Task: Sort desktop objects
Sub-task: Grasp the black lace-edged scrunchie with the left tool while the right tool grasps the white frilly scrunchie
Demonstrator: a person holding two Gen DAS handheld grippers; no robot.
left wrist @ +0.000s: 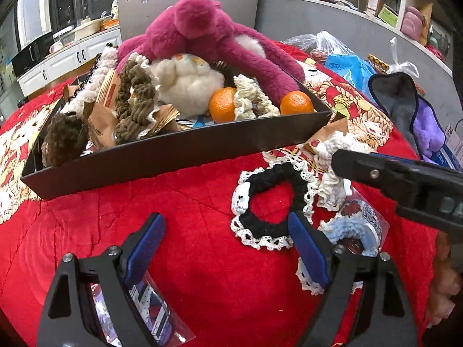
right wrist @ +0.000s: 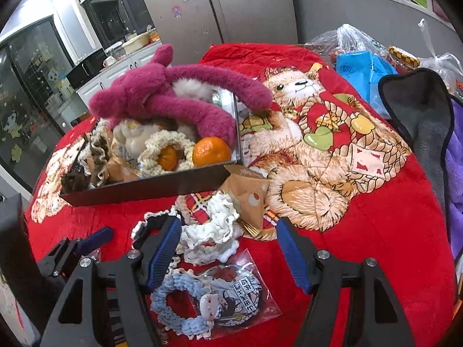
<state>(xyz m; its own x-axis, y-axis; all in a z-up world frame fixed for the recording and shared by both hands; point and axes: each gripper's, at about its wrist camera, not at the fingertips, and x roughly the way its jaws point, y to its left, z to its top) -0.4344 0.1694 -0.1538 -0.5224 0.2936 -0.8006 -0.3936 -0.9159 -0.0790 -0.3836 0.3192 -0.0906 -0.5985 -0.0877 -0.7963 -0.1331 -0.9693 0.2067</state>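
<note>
Red cloth (left wrist: 188,217) bare — left claw (left wrist: 228,248), box wall (left wrist: 173,150)

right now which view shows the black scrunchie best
The left wrist view: the black scrunchie lies almost whole on the red blanket, white lace edge and hole visible. In the right wrist view only a sliver shows behind the right gripper's finger.

Behind the table: steel fridge (right wrist: 220,3) with small stickers, dark glass cabinet doors (right wrist: 34,86), white counter (left wrist: 58,57) crowded with dishes. On the right: grey wall shelf (left wrist: 361,8) with what look like bottles and cards.
</note>
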